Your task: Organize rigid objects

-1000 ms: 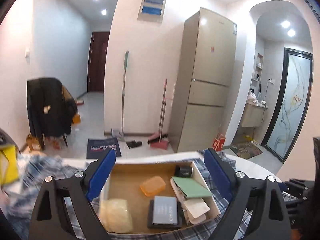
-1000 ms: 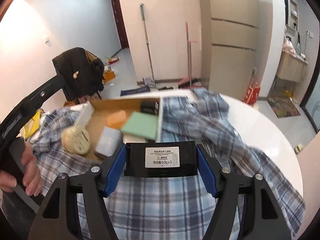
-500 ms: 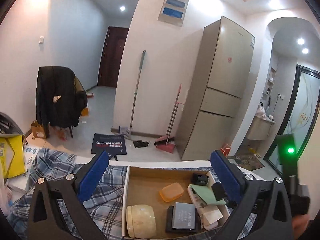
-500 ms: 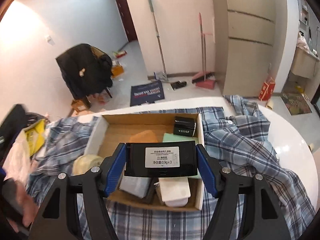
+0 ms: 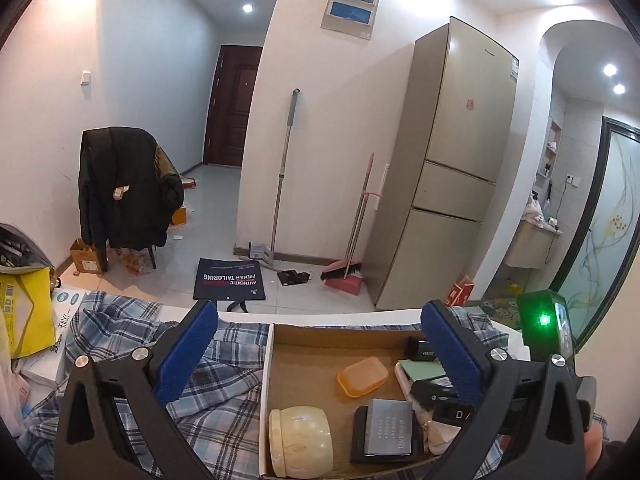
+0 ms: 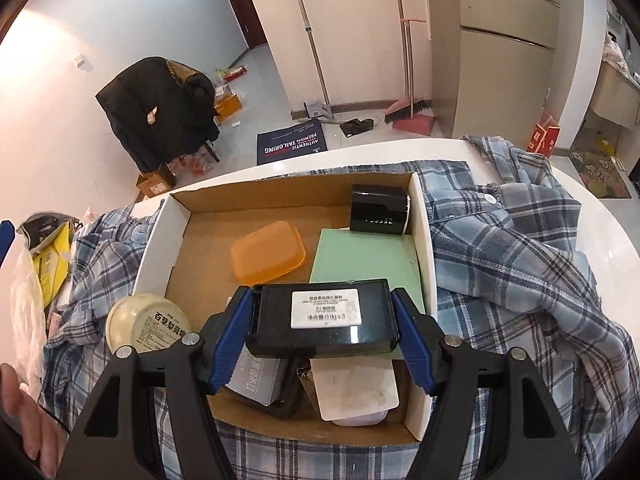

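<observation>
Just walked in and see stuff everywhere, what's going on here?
A person is sorting small items into a cardboard box on a shirt-covered table. The right hand-held gripper holds a black case over the box, above the orange container and green booklet. The left hand-held gripper is wide open and empty.

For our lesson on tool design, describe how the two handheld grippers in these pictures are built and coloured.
Both match. The left gripper and the right gripper each have two black angular arms that widen toward the camera, with round silver screw heads at the joints. The fingers carry long blue pads on their inner faces. No cables show. The left-wrist view shows a green light on the right gripper's body.
</observation>
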Demonstrator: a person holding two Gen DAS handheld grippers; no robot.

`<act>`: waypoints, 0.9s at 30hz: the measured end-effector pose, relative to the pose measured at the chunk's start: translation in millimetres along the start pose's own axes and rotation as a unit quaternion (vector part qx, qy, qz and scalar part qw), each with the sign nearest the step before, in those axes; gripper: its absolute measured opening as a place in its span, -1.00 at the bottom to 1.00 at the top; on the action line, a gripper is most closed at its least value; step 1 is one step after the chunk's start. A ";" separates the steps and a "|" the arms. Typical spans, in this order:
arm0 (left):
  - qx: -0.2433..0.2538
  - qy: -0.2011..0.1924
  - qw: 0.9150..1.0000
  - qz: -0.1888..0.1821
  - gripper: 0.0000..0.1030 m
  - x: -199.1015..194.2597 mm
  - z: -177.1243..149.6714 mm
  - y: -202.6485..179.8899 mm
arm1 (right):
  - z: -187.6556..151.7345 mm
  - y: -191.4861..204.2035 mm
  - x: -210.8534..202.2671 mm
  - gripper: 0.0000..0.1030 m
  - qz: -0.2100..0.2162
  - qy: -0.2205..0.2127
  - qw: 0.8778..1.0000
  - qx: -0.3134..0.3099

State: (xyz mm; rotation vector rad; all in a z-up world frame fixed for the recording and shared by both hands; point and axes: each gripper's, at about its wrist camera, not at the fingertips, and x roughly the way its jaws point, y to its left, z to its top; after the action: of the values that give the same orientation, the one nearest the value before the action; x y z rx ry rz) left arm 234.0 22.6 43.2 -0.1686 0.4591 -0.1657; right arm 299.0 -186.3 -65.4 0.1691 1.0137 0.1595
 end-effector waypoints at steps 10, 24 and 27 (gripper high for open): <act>0.012 -0.005 1.000 -0.008 1.00 -4.0 0.4 -7.9 | 0.5 -1.9 -22.2 0.32 0.006 -0.012 1.000 -0.003; 0.061 -0.127 0.990 -0.014 1.00 -91.9 24.1 -38.7 | -13.4 6.8 -158.5 0.48 -0.020 -0.210 0.977 -0.041; 0.073 -0.173 0.982 -0.013 1.00 -127.8 28.2 -50.4 | -25.9 7.3 -196.9 0.84 -0.013 -0.269 0.962 -0.048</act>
State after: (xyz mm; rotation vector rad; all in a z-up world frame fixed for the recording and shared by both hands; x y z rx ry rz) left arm 127.7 2.2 132.5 -0.0566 0.0980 -0.1900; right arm 174.3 -218.9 85.8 0.1009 0.4637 0.1276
